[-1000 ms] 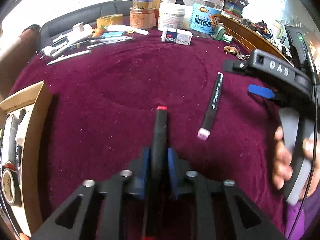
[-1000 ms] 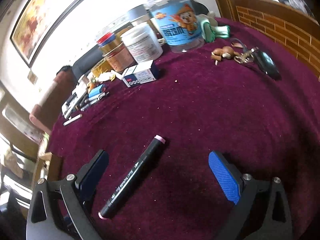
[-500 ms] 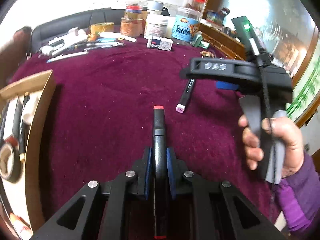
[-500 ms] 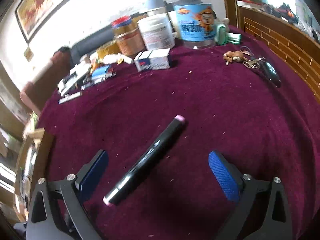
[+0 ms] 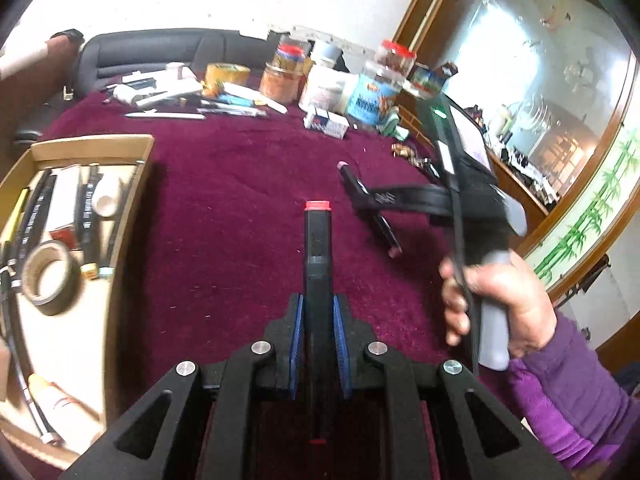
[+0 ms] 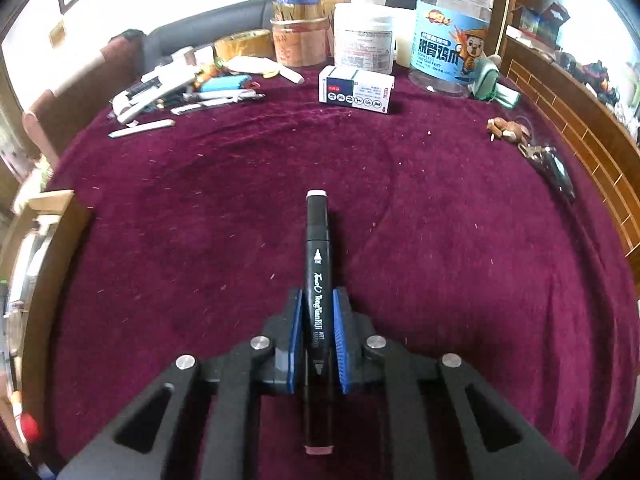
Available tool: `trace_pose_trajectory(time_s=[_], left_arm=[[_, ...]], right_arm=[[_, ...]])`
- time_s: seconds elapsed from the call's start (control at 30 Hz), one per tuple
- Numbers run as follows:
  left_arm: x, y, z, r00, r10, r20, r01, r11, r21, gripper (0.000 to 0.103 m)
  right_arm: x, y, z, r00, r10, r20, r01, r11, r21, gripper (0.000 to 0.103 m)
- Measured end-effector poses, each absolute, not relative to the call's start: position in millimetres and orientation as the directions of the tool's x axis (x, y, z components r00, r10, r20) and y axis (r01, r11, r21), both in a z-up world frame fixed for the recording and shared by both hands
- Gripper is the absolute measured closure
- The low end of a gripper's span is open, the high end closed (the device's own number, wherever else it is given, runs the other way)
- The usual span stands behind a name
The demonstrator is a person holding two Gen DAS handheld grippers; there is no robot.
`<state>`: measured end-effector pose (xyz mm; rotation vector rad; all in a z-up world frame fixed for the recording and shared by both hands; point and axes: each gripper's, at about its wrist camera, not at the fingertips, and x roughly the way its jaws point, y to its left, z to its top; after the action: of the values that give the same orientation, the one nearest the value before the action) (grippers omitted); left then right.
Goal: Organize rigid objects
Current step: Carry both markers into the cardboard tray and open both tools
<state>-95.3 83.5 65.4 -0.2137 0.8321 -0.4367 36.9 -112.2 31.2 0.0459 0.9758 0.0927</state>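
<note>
- The left gripper (image 5: 318, 322) is clamped on a black marker with a red cap (image 5: 318, 240), its blue pads pressing both sides of the barrel; the marker points forward above the maroon tablecloth (image 5: 224, 200).
- The right gripper (image 6: 318, 322) is clamped on a black art marker with a pale pink cap (image 6: 317, 264), which juts straight ahead between the pads, its lower end toward the camera.
- In the left wrist view a person's hand (image 5: 496, 308), in a purple sleeve (image 5: 572, 392), grasps the right gripper's grey handle, the pink-tipped marker showing beneath its black body.
- An open cardboard box (image 5: 132, 208) stands at the cloth's left edge, holding pens, a roll of tape (image 5: 50, 282) and other small items.
- At the far edge stand jars, a small white carton (image 6: 356, 90), scattered pens and a plastic tub with a cartoon label (image 6: 452, 52).
- A key bunch (image 6: 548, 162) lies on the cloth at right.
</note>
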Motion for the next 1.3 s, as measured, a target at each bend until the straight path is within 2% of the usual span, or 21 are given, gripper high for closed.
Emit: trace_pose_trajectory(time_s=[0.37, 0.53, 0.67, 0.77, 0.97, 1.3], left_arm=[[-107.6, 160.2, 72.7, 0.683, -0.385, -0.621, 0.126, 0.899, -0.419, 0.088], [-107.4, 207.6, 66.7, 0.71, -0.331, -0.621, 0.011, 0.887, -0.461, 0.086], [-102.2, 223.9, 64.6, 0.72, -0.334, -0.608, -0.007, 0.873, -0.487, 0.083], [-101.9, 229.0, 67.5, 0.727, -0.341, -0.596, 0.001, 0.868, -0.496, 0.084], [-114.1, 255.4, 69.3, 0.714, -0.457, -0.53, 0.044, 0.785, -0.618, 0.084], [-96.5, 270.8, 41.7, 0.681, -0.441, -0.584, -0.041, 0.773, -0.633, 0.084]], right_arm=[[-16.4, -83.4, 87.3, 0.533, 0.419, -0.735, -0.242, 0.908, 0.343, 0.089], [-27.3, -35.9, 98.5, 0.446, 0.542, -0.713, -0.344, 0.839, 0.422, 0.089], [-30.3, 10.8, 95.0, 0.345, 0.615, -0.709, -0.404, 0.779, 0.48, 0.088], [-32.8, 42.7, 90.7, 0.297, 0.629, -0.719, -0.433, 0.759, 0.486, 0.088], [-43.4, 84.6, 80.6, 0.23, 0.637, -0.736, -0.483, 0.731, 0.483, 0.088], [-38.1, 115.9, 39.8, 0.118, 0.632, -0.766, -0.438, 0.726, 0.531, 0.088]])
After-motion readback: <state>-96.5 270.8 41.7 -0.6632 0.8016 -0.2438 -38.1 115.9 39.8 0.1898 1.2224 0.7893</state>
